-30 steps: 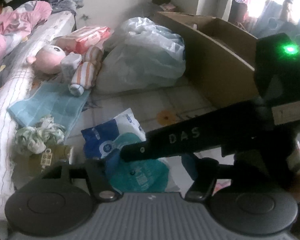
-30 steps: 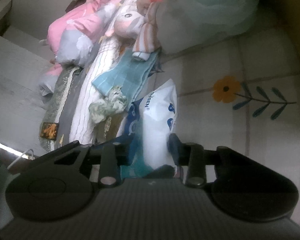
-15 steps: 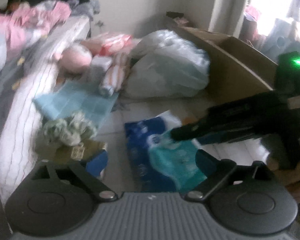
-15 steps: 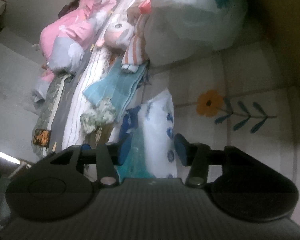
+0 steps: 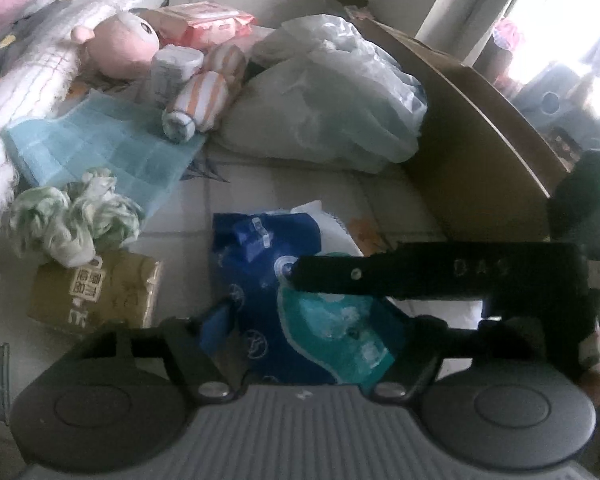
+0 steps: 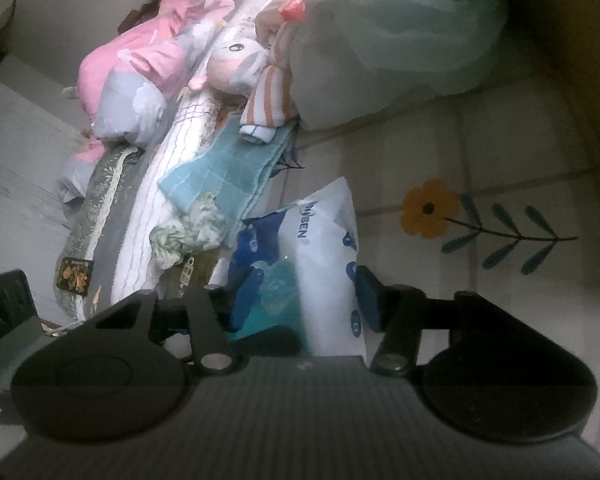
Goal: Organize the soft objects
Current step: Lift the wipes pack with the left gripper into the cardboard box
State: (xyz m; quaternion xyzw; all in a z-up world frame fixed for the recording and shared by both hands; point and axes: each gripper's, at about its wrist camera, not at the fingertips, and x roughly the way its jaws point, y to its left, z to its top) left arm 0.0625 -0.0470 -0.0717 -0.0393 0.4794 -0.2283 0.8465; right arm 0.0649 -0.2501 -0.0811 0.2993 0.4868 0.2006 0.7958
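A blue, white and teal soft pack [image 5: 276, 280] lies on the floor mat; it also shows in the right wrist view [image 6: 316, 248]. My left gripper [image 5: 320, 328] is open, its fingers on either side of the pack's near end. My right gripper [image 6: 296, 292] is open, straddling the same pack from the side; its black finger [image 5: 400, 276] crosses the pack in the left wrist view. Beyond lie a green-white cloth bundle [image 5: 72, 220], a light blue towel [image 5: 104, 148], a striped roll [image 5: 200, 104] and a pink plush toy [image 5: 120, 46].
A big clear plastic bag [image 5: 332, 96] lies behind the pack. A large open cardboard box [image 5: 472, 140] stands at the right. A small brown carton [image 5: 96, 292] sits at the left by the bed edge [image 5: 4, 80]. A pink wipes pack [image 5: 204, 28] lies at the back.
My left gripper has come in lower and closer over the pack. My right gripper has opened wider and its finger now reaches further across the pack.
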